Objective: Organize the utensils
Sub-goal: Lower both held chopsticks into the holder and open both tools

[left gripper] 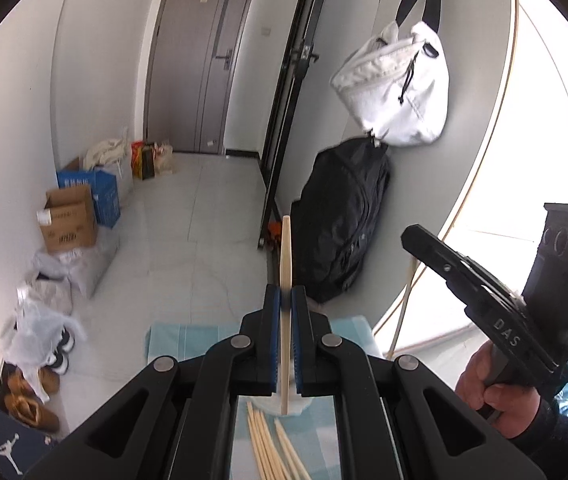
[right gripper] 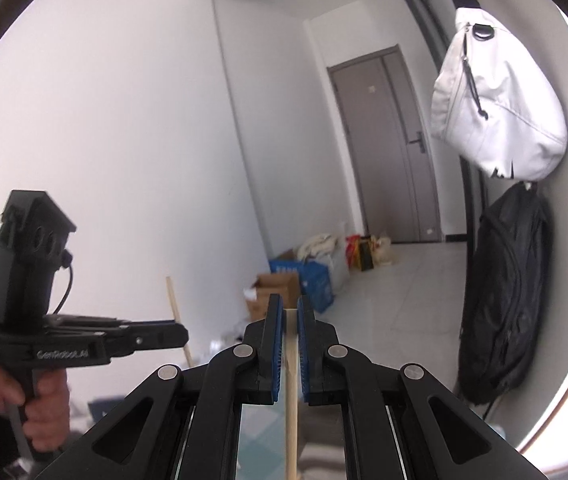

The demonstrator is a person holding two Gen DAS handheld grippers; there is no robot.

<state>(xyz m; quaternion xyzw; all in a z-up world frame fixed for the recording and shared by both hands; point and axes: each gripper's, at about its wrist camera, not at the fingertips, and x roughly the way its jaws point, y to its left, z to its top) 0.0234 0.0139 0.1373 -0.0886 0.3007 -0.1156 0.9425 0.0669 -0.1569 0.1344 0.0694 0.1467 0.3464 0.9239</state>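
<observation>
My left gripper (left gripper: 285, 300) is shut on a pale wooden chopstick (left gripper: 285, 264), held upright, its lower tip over a white cup (left gripper: 280, 406). Several more chopsticks (left gripper: 272, 448) lie on the blue checked cloth (left gripper: 176, 338) below. My right gripper (right gripper: 290, 312) is shut on another wooden chopstick (right gripper: 291, 392), also upright. The right gripper also shows in the left wrist view (left gripper: 413, 236), raised at the right with its chopstick (left gripper: 403, 304) hanging below. The left gripper shows in the right wrist view (right gripper: 180, 334) at the left, with its chopstick (right gripper: 176, 312).
A white bag (left gripper: 397, 92) and a black backpack (left gripper: 343, 220) hang on the wall to the right. Cardboard boxes (left gripper: 70, 220), plastic bags and shoes (left gripper: 32, 400) line the left wall. A grey door (left gripper: 200, 64) stands at the far end.
</observation>
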